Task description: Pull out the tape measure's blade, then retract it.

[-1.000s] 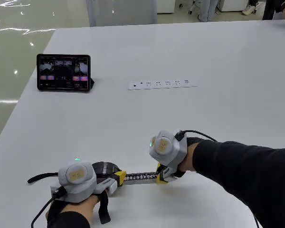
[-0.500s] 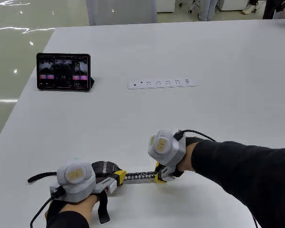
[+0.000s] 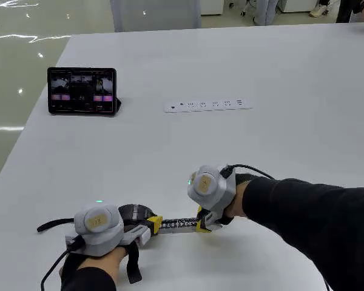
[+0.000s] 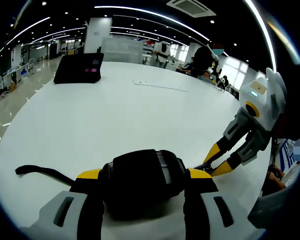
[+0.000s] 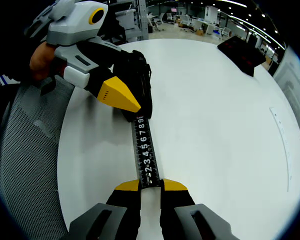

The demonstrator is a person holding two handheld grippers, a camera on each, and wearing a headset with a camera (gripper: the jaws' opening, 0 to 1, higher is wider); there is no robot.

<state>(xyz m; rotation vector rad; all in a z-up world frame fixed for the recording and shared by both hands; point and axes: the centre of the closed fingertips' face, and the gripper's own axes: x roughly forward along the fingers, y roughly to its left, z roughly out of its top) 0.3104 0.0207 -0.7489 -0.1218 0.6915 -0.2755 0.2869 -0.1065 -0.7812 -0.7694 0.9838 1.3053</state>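
Note:
A black tape measure case (image 4: 142, 180) rests on the white table (image 3: 242, 66), and my left gripper (image 4: 145, 175) is shut on it, yellow tips on both sides. In the head view the case (image 3: 135, 214) lies at the near left beside the left gripper (image 3: 148, 225). A short length of black blade (image 5: 145, 152) with white numbers runs from the case (image 5: 139, 82) to my right gripper (image 5: 151, 185), which is shut on the blade's end. The blade (image 3: 177, 225) spans the small gap to the right gripper (image 3: 201, 227). A black strap (image 4: 40, 172) trails left from the case.
A tablet (image 3: 81, 91) stands propped at the far left of the table. A white power strip (image 3: 207, 105) lies flat in the middle far area. A cable (image 3: 252, 171) runs from the right gripper over the person's dark sleeve (image 3: 315, 218). People stand in the background of the left gripper view.
The right gripper has drifted left toward the case, so the exposed blade is a little shorter. The left gripper and case stay put.

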